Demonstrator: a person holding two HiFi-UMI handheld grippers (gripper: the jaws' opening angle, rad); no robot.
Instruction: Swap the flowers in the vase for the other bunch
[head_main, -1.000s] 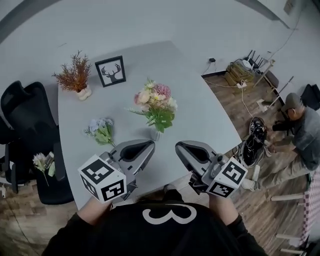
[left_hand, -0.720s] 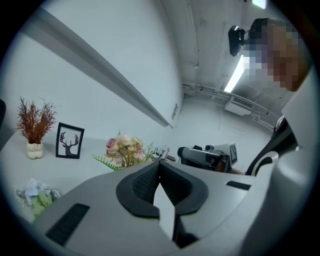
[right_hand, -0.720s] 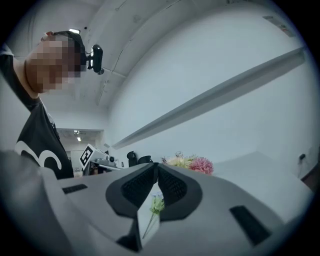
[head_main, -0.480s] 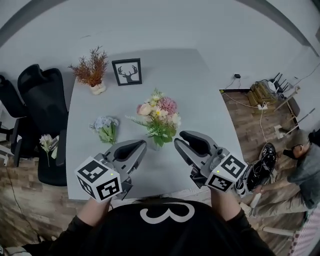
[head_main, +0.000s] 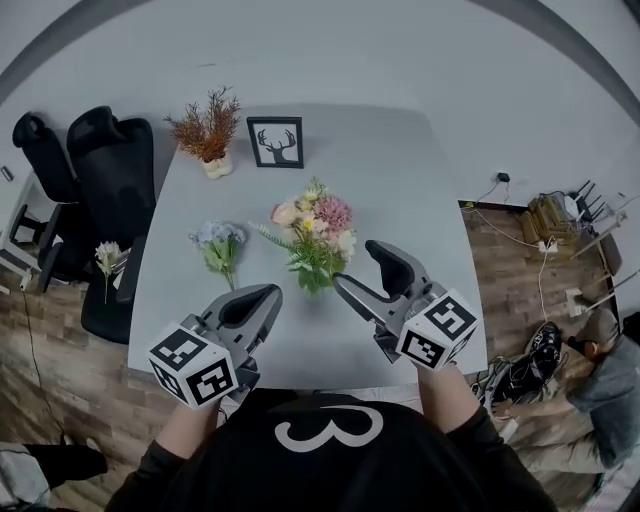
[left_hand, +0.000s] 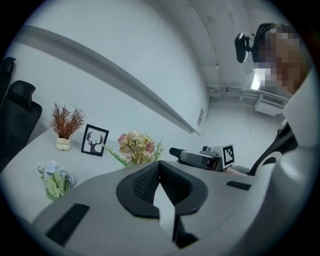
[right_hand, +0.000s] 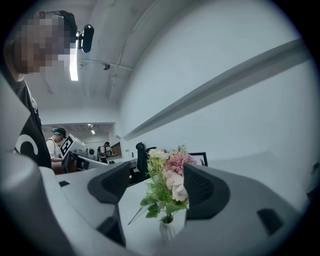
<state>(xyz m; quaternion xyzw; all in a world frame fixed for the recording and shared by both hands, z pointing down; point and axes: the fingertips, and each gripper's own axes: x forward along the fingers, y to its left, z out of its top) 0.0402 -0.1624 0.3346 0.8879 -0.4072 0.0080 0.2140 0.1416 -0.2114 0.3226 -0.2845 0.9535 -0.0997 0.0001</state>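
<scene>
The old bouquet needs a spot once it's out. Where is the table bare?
The right half of the table is bare, bordered by the pink bouquet, the deer picture and the right edge. The left is crowded: blue bunch lying there, dried plant behind it.

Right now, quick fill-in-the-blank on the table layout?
1. The vase holds the pink-and-cream bouquet; the ____ bunch lies flat on the table.
2. The framed picture shows a ____ head.
3. In the head view, the dried red plant stands ____ of that picture.
Missing: blue; deer; left
</scene>
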